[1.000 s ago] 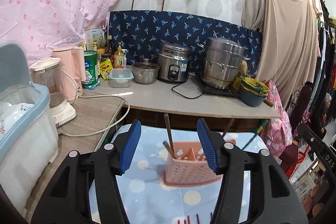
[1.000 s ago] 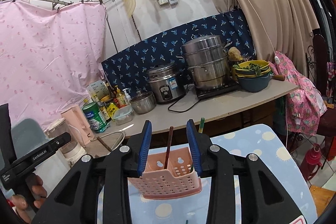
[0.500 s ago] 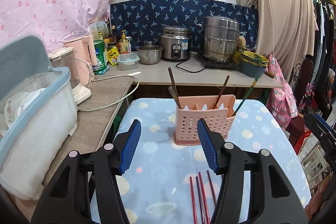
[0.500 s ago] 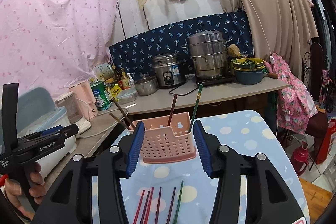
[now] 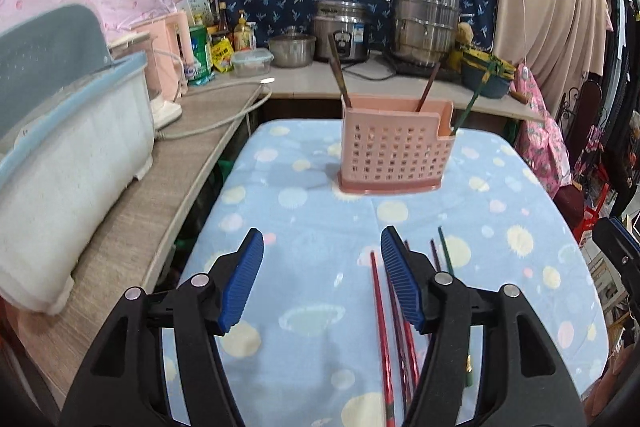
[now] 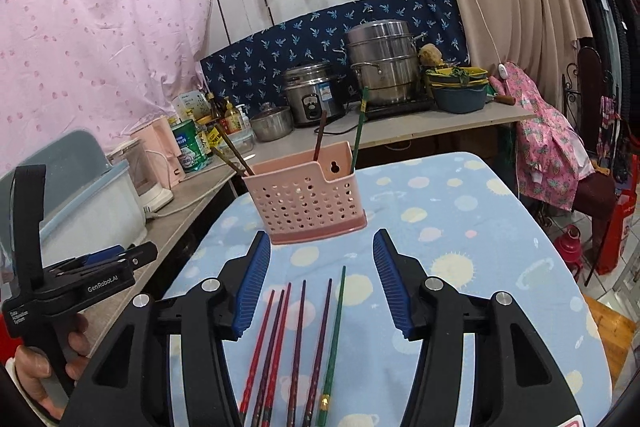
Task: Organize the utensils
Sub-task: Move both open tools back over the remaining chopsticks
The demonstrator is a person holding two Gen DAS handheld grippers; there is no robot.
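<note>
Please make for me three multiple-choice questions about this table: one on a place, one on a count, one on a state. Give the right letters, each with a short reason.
1. Where do the loose chopsticks lie?
A. on the blue cloth, in front of the pink basket
B. on the grey counter
C. inside a cooking pot

2. How many green chopsticks lie on the cloth?
A. none
B. one
C. three

3. How is the basket placed?
A. tipped on its side
B. hanging from the wall
C. upright

Answers: A, they lie flat on the cloth before the basket; B, a single green one lies beside the red ones; C, its base sits flat on the cloth.
</note>
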